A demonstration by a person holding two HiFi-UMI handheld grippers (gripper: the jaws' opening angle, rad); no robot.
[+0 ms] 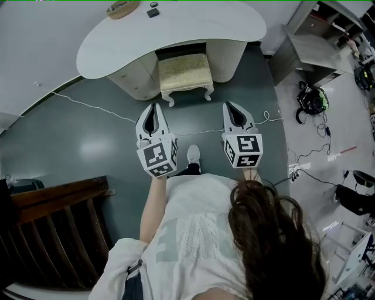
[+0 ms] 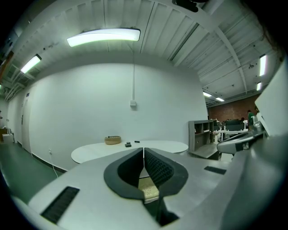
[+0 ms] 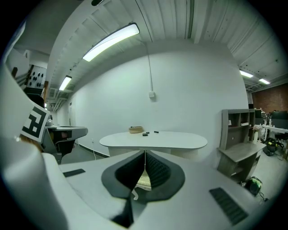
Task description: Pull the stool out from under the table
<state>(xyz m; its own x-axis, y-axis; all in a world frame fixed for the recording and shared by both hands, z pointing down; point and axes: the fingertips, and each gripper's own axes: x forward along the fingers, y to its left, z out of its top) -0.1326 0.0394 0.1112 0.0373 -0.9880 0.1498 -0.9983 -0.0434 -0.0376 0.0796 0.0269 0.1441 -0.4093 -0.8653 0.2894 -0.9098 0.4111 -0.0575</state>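
A stool with a cream cushion and white curved legs stands half tucked under the white oval table. My left gripper and right gripper hover side by side over the dark floor, a short way in front of the stool and touching nothing. Both are shut and empty. In the left gripper view the tips of the left gripper meet, with the stool's cushion showing below them. The right gripper is likewise closed in front of the table.
A shallow basket and small dark items lie on the tabletop. A white cable runs across the floor. A dark wooden railing stands at the lower left, a grey shelf unit at the right with headphones and cables beside it.
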